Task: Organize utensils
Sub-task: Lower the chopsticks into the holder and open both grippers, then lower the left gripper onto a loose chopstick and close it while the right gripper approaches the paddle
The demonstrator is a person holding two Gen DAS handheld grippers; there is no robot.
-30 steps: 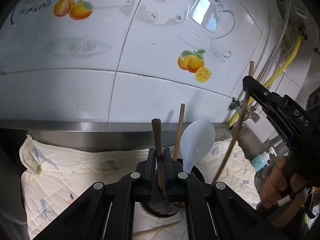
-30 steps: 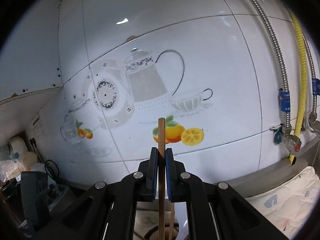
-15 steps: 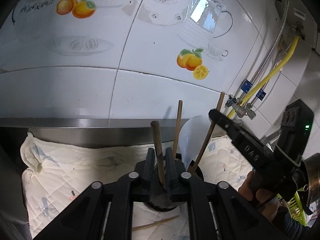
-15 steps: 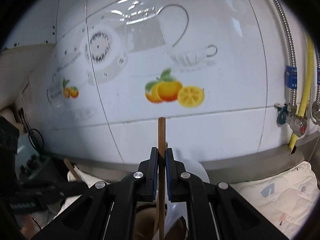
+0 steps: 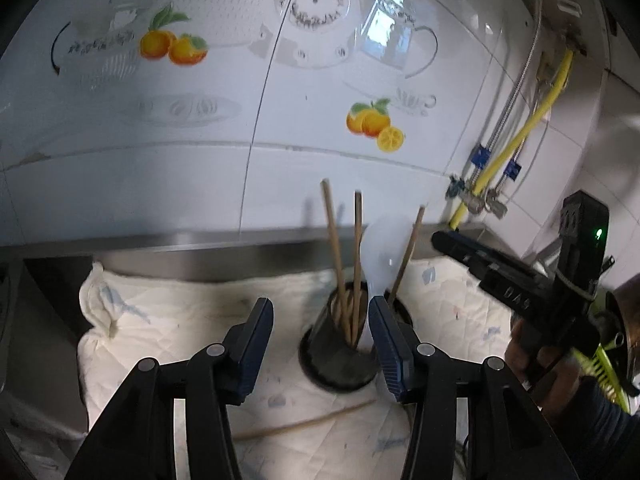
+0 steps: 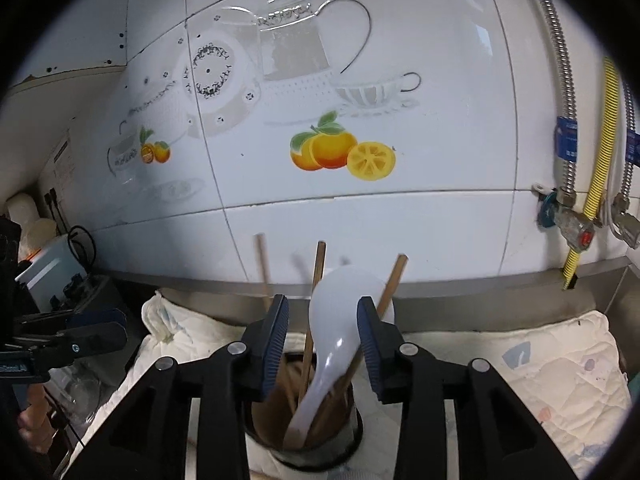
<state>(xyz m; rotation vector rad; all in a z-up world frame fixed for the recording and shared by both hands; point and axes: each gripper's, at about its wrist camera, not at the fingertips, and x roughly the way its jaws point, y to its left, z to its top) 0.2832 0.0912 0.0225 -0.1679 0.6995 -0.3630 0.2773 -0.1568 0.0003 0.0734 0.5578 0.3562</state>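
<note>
A dark utensil holder (image 5: 340, 364) stands on a white quilted cloth (image 5: 180, 332). It holds three wooden chopsticks (image 5: 334, 248) and a white spoon (image 5: 380, 248). One more chopstick (image 5: 304, 426) lies flat on the cloth in front of it. My left gripper (image 5: 322, 344) is just before the holder, its jaws opening, with nothing pressed between the pads. In the right wrist view my right gripper (image 6: 323, 340) hangs over the holder (image 6: 348, 440), jaws opening. The spoon (image 6: 344, 300) and a chopstick (image 6: 394, 280) rise between its fingers, untouched.
A tiled wall with fruit prints stands close behind, above a steel ledge (image 5: 160, 244). Yellow hose (image 5: 532, 120) and valves run down at the right. A green strainer (image 5: 604, 364) sits beyond the hand with the right gripper (image 5: 452, 244). The left gripper (image 6: 96, 332) shows at left.
Both grippers went from shut on a chopstick to open. Both chopsticks now stand in the holder. The right gripper came down over it; the left one drew back.
</note>
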